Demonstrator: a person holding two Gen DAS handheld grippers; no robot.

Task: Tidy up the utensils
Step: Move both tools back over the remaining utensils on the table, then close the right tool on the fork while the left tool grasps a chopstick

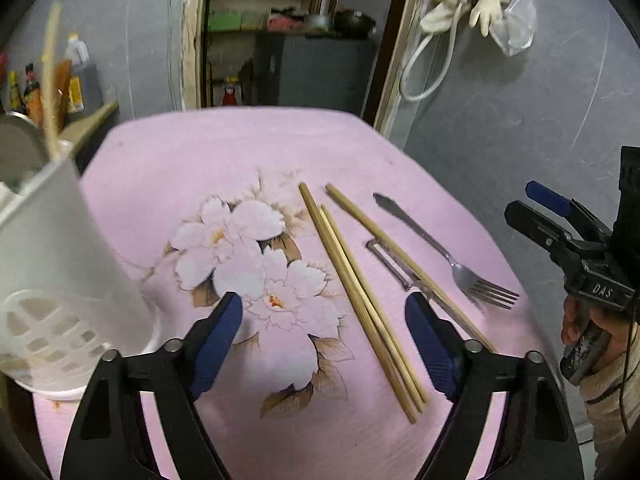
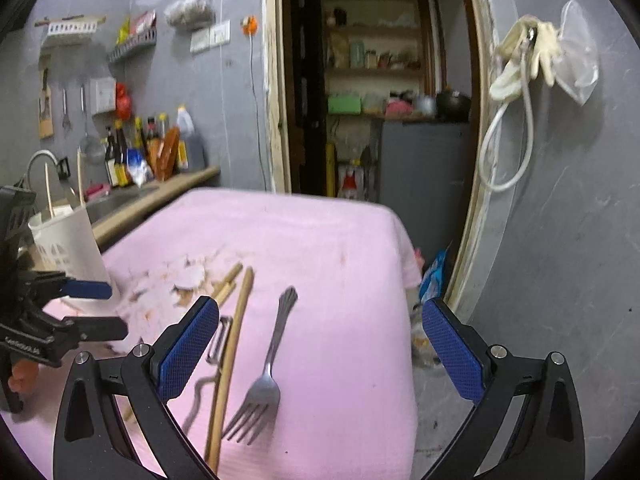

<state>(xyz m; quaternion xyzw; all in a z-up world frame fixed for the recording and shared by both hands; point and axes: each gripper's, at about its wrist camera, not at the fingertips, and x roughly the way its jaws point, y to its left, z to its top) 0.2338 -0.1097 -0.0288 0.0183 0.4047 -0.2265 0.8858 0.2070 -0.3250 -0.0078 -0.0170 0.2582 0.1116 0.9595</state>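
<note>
Both the left gripper [image 1: 323, 322] and the right gripper [image 2: 320, 334] hover over the pink floral tablecloth [image 1: 168, 168] with jaws spread wide, gripping nothing. The right gripper's body reads "DAS". Chopsticks [image 1: 360, 296], a peeler [image 1: 394, 266] and a fork [image 1: 452, 258] lie side by side on the cloth; the white utensil holder [image 1: 52, 248] stands at its left edge.

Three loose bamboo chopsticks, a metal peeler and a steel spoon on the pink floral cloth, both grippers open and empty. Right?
One slip: the steel utensil is a fork, not a spoon; the right wrist view shows its tines. The rest stands: three bamboo chopsticks, a metal peeler, the pink floral cloth, with left gripper and right gripper open and empty.
</note>
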